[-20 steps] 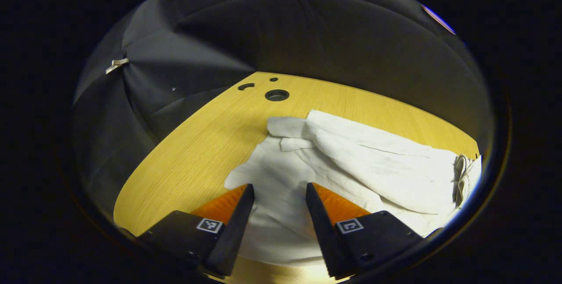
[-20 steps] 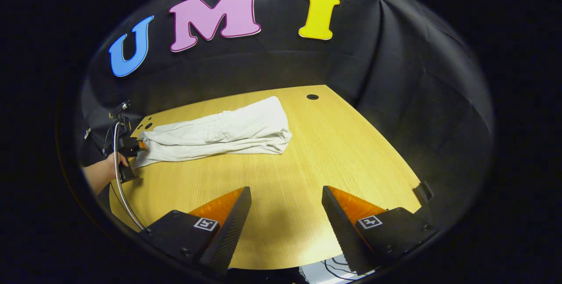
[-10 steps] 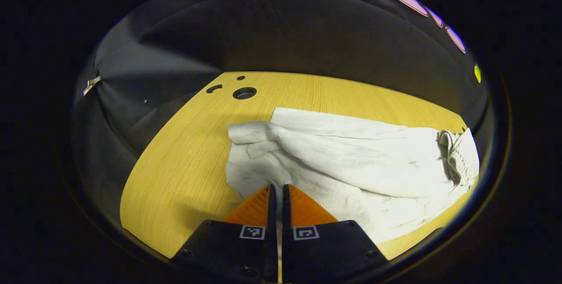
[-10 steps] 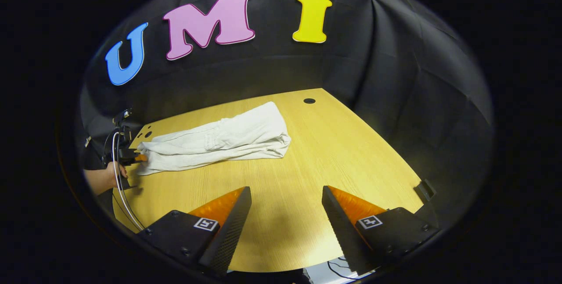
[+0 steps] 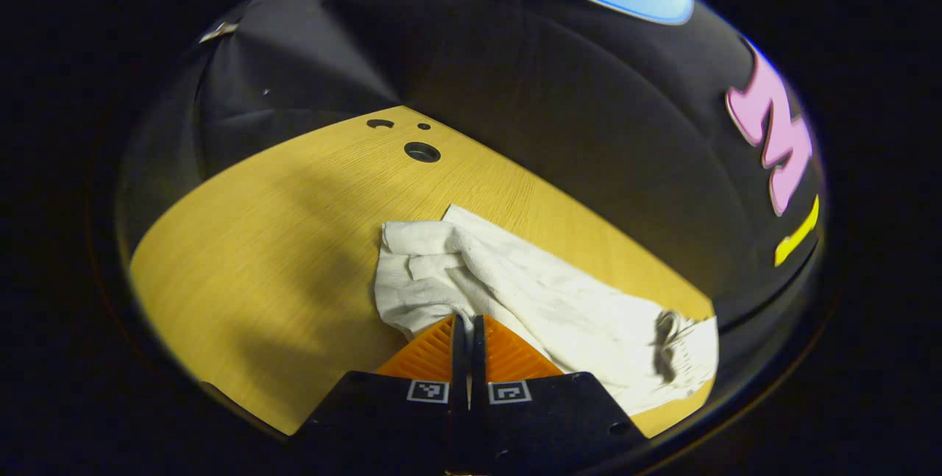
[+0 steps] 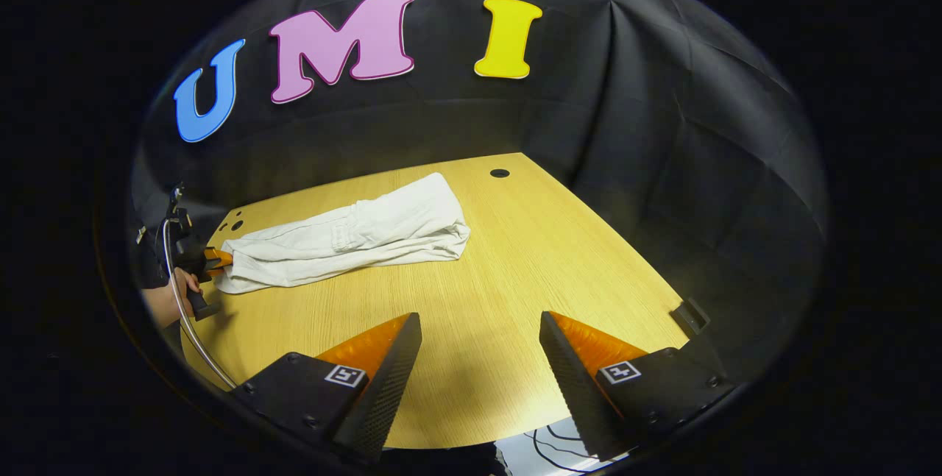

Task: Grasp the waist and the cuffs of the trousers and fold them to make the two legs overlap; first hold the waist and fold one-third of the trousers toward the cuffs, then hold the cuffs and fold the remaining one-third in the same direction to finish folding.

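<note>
Trousers [image 6: 346, 240] white, lying lengthwise on wooden worktop [image 6: 515, 292], legs stacked, bunched at both ends. Left tool [image 5: 468, 323] pinched together on cloth at trousers' near end, fingers pressed close with fabric between; hand [image 6: 173, 299] holding it seen at trousers' far-left end in right gripper view. Right tool [image 6: 480, 329] spread apart, hovering over bare worktop, well apart from trousers. Round holes [image 5: 422, 151] in worktop beyond trousers' held end.

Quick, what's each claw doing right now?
Left claw: shut on the trousers at one end.
Right claw: open, holding nothing, above the table.
</note>
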`<state>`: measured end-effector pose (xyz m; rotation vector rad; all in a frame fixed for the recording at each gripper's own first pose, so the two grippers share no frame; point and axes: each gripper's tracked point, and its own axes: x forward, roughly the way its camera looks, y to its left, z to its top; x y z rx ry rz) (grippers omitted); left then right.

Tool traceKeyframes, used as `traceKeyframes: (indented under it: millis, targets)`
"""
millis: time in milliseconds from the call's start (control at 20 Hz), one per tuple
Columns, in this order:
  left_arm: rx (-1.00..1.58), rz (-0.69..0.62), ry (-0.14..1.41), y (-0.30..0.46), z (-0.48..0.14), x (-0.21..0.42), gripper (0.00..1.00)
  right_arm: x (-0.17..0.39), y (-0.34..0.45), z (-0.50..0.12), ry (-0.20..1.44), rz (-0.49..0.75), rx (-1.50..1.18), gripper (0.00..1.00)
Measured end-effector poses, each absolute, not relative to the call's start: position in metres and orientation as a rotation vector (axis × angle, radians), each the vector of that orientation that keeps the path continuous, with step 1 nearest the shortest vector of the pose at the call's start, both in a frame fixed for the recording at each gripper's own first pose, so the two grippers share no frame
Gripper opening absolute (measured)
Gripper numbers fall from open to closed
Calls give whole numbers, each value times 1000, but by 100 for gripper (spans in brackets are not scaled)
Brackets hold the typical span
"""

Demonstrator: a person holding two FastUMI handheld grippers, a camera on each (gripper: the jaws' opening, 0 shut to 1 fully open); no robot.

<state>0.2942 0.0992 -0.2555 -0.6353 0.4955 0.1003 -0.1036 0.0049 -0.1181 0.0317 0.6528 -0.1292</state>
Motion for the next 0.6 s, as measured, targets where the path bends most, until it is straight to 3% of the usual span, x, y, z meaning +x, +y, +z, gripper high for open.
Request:
traceKeyframes:
  millis: [600]
  targets:
    - [-642,-26,301,63,-142,289,5,-75,-14,-88,556,-127,92,99]
